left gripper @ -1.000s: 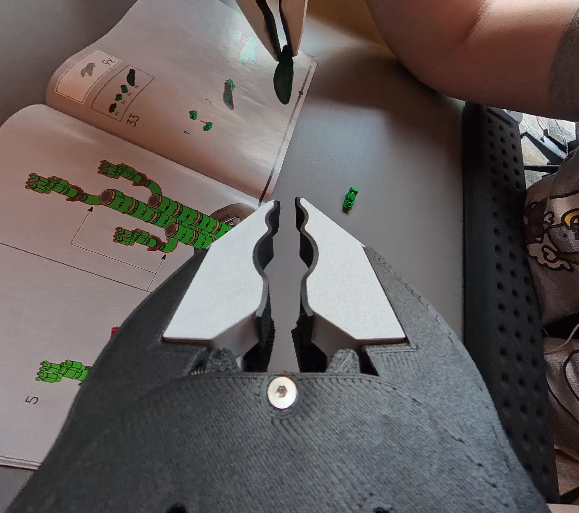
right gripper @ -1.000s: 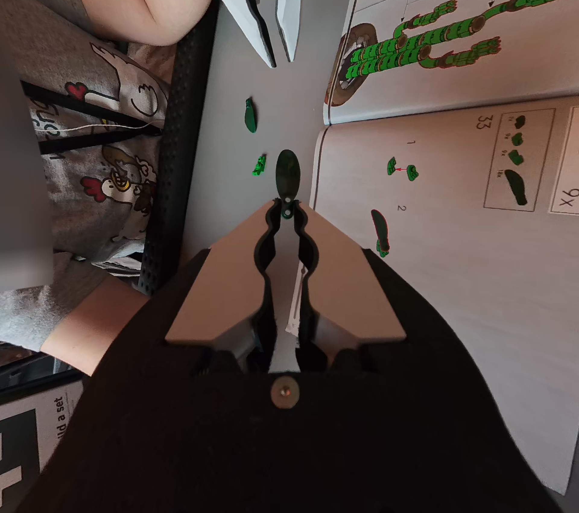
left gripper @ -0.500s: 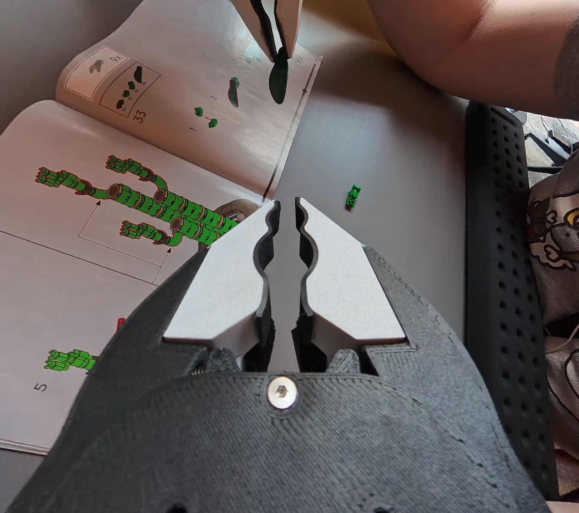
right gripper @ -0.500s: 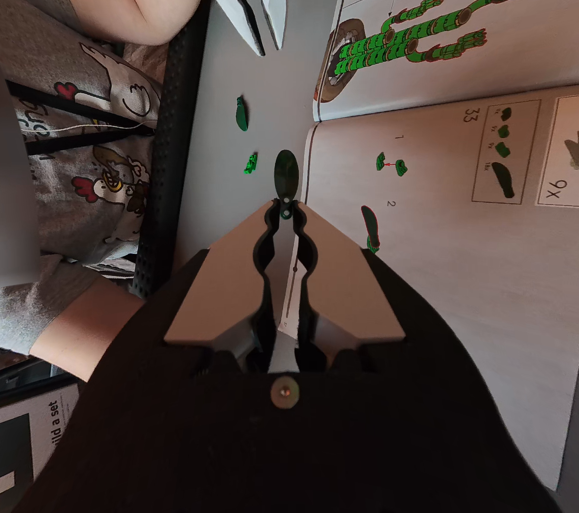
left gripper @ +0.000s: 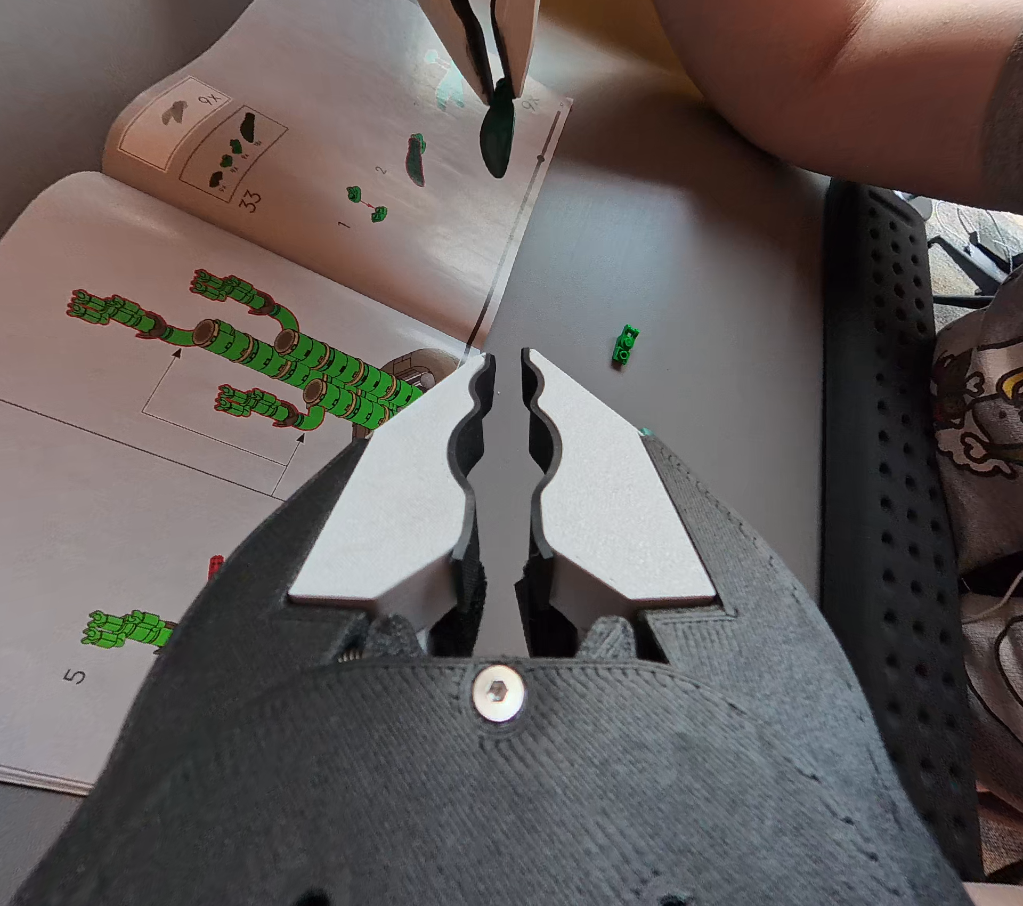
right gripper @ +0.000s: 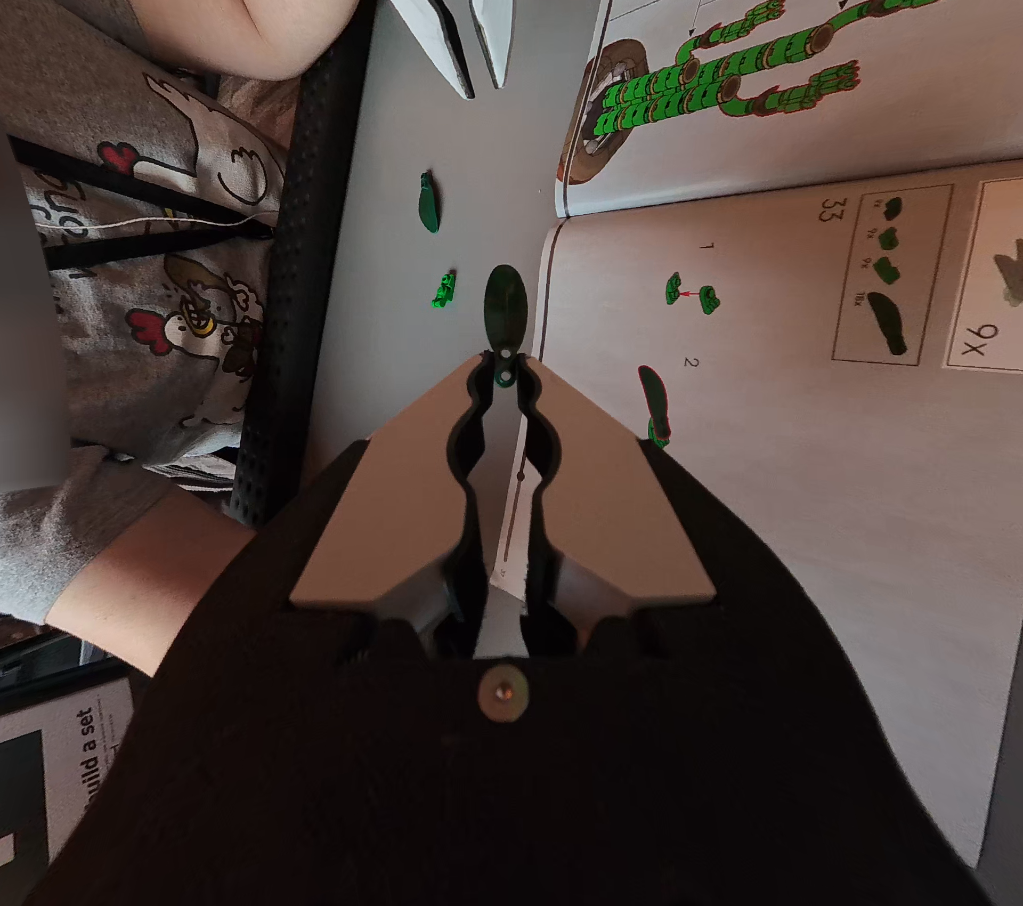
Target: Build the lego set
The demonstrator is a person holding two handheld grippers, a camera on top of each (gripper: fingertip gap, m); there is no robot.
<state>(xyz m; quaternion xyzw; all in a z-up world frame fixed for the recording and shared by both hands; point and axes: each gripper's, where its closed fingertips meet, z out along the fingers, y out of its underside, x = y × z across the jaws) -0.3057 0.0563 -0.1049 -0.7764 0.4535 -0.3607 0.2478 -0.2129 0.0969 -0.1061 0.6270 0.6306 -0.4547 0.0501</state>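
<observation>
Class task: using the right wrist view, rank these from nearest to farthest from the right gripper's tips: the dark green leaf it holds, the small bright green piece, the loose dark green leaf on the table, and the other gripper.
1. Held dark green leaf, at the right gripper tips.
2. Small bright green piece, just left on the table.
3. Loose dark green leaf, farther up-left.
4. Left gripper, at top.

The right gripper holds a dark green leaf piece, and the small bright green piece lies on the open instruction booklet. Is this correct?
Not fully. The right gripper does hold the dark green leaf piece, but the small bright green piece lies on the grey table beside the instruction booklet, as the left wrist view shows.
</observation>
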